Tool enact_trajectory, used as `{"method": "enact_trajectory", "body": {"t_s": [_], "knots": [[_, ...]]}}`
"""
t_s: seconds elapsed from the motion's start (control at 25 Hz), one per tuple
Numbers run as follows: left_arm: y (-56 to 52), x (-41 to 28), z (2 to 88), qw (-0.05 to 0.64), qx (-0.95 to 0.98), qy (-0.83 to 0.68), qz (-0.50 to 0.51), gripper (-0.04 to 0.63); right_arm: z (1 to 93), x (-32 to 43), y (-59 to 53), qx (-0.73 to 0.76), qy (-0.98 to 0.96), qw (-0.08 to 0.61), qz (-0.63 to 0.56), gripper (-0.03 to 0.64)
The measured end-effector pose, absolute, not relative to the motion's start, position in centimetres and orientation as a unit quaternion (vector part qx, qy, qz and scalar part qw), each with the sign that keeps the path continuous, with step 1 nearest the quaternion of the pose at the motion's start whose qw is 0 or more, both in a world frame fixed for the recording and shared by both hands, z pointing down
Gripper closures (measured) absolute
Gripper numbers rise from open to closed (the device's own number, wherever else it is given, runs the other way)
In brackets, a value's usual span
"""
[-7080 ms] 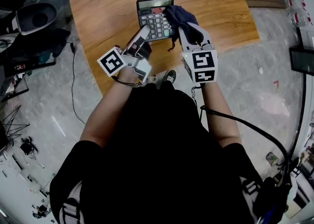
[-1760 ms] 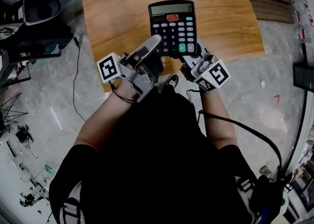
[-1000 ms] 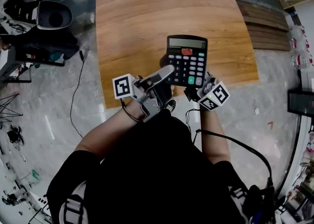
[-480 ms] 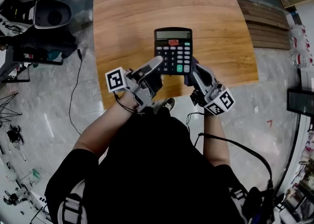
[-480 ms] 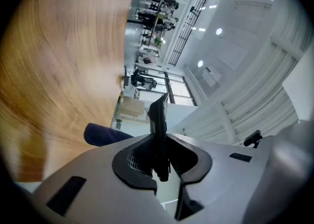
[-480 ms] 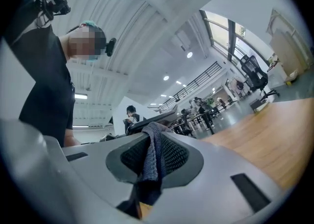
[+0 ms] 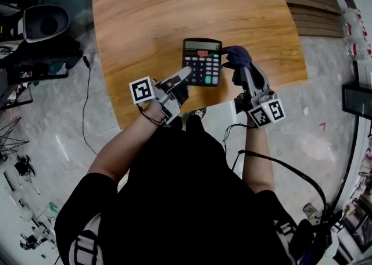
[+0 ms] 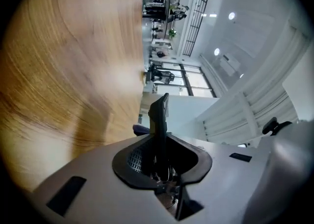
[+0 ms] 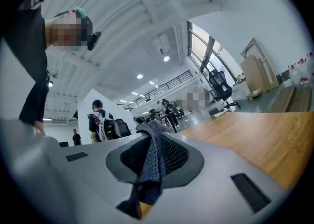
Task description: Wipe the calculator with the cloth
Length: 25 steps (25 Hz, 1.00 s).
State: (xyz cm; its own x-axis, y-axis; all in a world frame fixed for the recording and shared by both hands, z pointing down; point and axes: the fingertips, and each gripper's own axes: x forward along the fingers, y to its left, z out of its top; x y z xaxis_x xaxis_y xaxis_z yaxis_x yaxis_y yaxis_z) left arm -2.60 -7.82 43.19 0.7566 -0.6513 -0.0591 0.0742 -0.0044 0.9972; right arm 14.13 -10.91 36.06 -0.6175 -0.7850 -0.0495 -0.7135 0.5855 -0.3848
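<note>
In the head view a black calculator (image 7: 201, 60) with a grey display lies flat over the near part of the wooden table (image 7: 151, 14); I cannot tell whether it rests on it. My left gripper (image 7: 183, 74) is shut on its near left corner. In the left gripper view the calculator (image 8: 158, 117) stands edge-on between the jaws of that gripper (image 8: 158, 155). A dark blue cloth (image 7: 238, 56) is bunched just right of the calculator, and my right gripper (image 7: 242, 70) is shut on it. The right gripper view has the cloth (image 9: 150, 161) hanging between the pads.
The table's near edge (image 7: 174, 113) runs just under both grippers. A black chair and dark gear (image 7: 43, 25) stand on the floor at left, with a cable (image 7: 87, 101) trailing. Wooden planks (image 7: 314, 5) lie at upper right. People (image 9: 100, 117) stand far off.
The calculator has come down toward the table in my left gripper. My right gripper has swung out from the calculator's near edge to its right side, bringing the cloth into sight.
</note>
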Motion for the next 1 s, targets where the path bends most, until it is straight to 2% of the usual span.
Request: {"method": "enact_trajectory", "body": {"t_s": [0.28,0.68,0.84,1.0], "knots": [[-8.1,-1.5,51.4,0.691,0.643,-0.264,-0.198,0.523,44.5,15.0,-11.7,-0.514,0.836,-0.035,-0.191,0.558],[-7.5,-1.6,56.5,0.684,0.647,-0.31,-0.132,0.523,55.2,14.5,-9.8,-0.55,0.767,-0.227,-0.24,0.558],[-7.6,-1.8,56.9,0.651,0.679,-0.33,-0.081,0.522,57.6,13.6,-9.3,-0.541,0.752,-0.286,-0.247,0.558],[-7.1,-1.8,56.9,0.583,0.729,-0.358,0.011,0.508,58.3,12.6,-9.2,-0.513,0.757,-0.301,-0.272,0.558]]}}
